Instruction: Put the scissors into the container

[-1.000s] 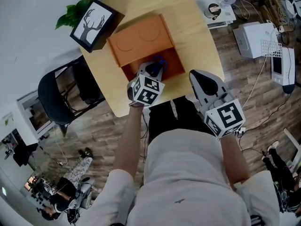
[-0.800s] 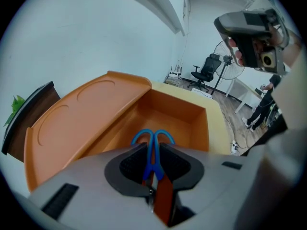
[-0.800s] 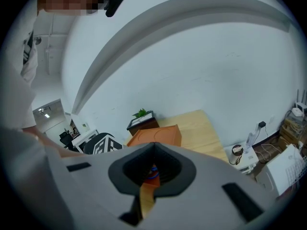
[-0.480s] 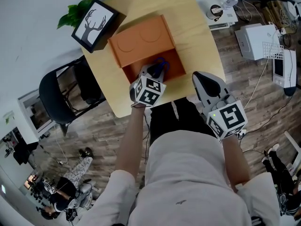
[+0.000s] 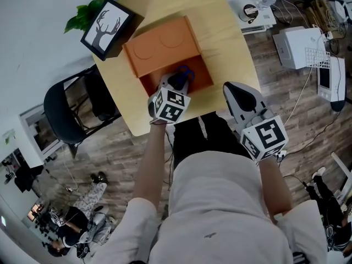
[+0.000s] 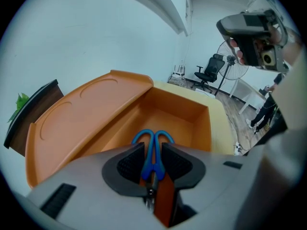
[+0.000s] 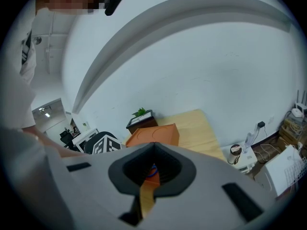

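Left tool (image 5: pixel 177 82) over container (image 5: pixel 207 73), jaws opening round scissors (image 6: pixel 152 147), forearm (image 5: pixel 154 158) extended forward

I get bright, even room light, with only soft shadows on the pale wooden surface (image 5: pixel 231 43). Every view bends like a fisheye, both gripper views fade to black corners, and the right tongs (image 7: pixel 152 169) look soft near the lens.

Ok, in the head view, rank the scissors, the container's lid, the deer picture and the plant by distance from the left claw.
1. Scissors, between the jaws of the left claw, which are opening.
2. Container lid, just beyond.
3. Deer picture, far left corner.
4. Plant, behind the picture.
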### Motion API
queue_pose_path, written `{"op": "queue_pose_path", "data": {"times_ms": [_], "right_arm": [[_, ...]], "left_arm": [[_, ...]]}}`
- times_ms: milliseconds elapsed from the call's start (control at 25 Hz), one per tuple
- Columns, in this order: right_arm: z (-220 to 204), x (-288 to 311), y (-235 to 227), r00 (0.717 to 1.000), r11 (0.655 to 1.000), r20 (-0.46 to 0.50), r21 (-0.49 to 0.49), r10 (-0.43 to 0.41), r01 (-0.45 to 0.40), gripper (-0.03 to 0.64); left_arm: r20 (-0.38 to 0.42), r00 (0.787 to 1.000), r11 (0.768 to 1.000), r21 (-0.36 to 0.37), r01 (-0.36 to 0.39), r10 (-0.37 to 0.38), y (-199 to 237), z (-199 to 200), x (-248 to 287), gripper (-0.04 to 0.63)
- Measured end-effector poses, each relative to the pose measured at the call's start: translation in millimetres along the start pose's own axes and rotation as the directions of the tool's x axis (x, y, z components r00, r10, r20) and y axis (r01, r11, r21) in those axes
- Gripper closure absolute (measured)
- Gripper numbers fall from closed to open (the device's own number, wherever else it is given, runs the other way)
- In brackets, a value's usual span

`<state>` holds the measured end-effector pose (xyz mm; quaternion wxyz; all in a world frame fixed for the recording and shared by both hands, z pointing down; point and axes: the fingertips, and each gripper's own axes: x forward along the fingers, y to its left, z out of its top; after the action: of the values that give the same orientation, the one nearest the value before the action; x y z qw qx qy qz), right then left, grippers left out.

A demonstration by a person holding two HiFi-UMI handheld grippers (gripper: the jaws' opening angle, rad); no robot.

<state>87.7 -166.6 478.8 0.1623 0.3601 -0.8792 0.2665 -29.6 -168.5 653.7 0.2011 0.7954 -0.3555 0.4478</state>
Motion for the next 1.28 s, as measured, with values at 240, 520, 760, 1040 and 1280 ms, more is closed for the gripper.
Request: {"op": "queue_pose_path", "data": {"times_ms": [240, 520, 760, 1040, 1280], "right_arm": [[-2, -2, 1, 1.000, 1.000, 0.002, 0.005, -0.009, 0.009, 0.618], [-4, -3, 12, 1.000, 1.000, 0.005, 0.010, -0.022, 0.022, 0.618], [-3, -6, 34, 0.999, 0.999, 0.021, -0.002, -0.034, 0.035, 0.618], [-4, -18, 80, 0.998, 0.999, 0.055, -0.025, -0.032, 0.033, 0.618], [-11, -32, 117, 0.996, 0.998, 0.081, -0.046, -0.046, 0.050, 0.618]], "left_arm": [[-0.005, 1.000, 0.997, 0.073, -0.021, 0.021, 2, 2, -5, 0.485], [0.040, 0.998, 0.986, 0.159, -0.052, 0.046, 4, 16, -29, 0.486], [0.075, 0.995, 0.984, 0.160, -0.078, 0.067, 2, 19, -55, 0.504], [0.124, 0.990, 0.976, 0.201, -0.086, 0.062, -24, 10, -99, 0.520], [0.167, 0.983, 0.976, 0.189, -0.105, 0.073, -41, -12, -139, 0.546]]}}
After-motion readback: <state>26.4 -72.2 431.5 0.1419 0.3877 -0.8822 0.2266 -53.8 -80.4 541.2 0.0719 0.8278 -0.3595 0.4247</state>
